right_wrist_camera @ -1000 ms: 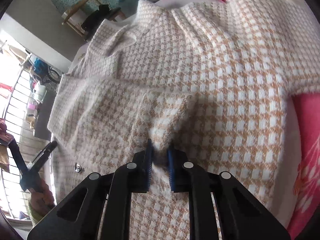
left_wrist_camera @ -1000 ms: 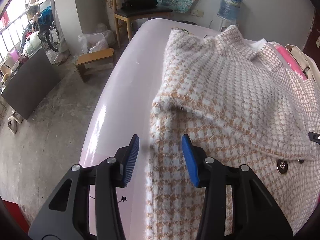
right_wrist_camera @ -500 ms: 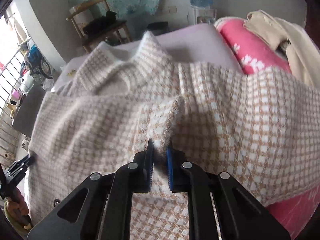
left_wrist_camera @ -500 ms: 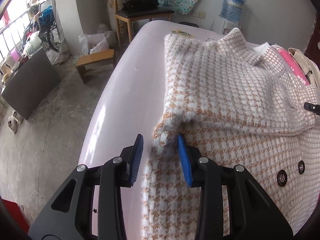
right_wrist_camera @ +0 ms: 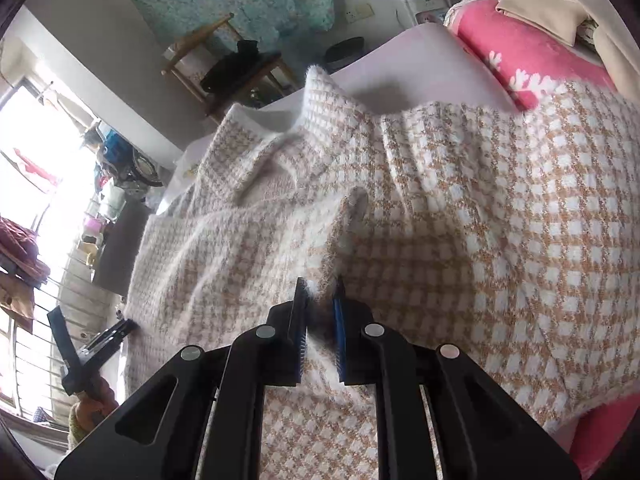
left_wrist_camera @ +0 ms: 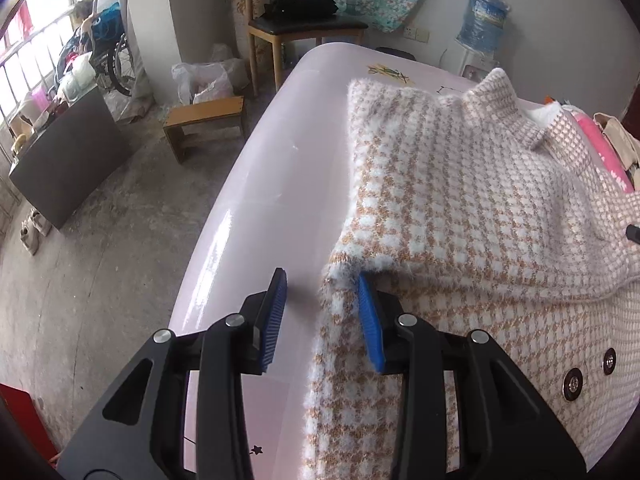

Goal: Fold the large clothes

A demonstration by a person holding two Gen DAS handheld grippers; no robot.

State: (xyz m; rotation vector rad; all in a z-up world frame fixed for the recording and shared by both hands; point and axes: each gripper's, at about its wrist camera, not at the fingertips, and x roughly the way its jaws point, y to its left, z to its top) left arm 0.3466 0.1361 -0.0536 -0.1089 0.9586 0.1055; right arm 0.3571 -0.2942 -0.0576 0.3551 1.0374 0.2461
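Softly fuzzy houndstooth coat [left_wrist_camera: 460, 208], tan-and-white, sleeve folded across front

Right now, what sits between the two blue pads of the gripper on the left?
In the left wrist view, the left gripper has the checked coat's fuzzy sleeve cuff by its right pad; the rest of the gap shows bare pink table.

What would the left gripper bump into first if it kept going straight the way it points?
Probably the checked coat's folded sleeve cuff, already partly between the left gripper's open fingers.
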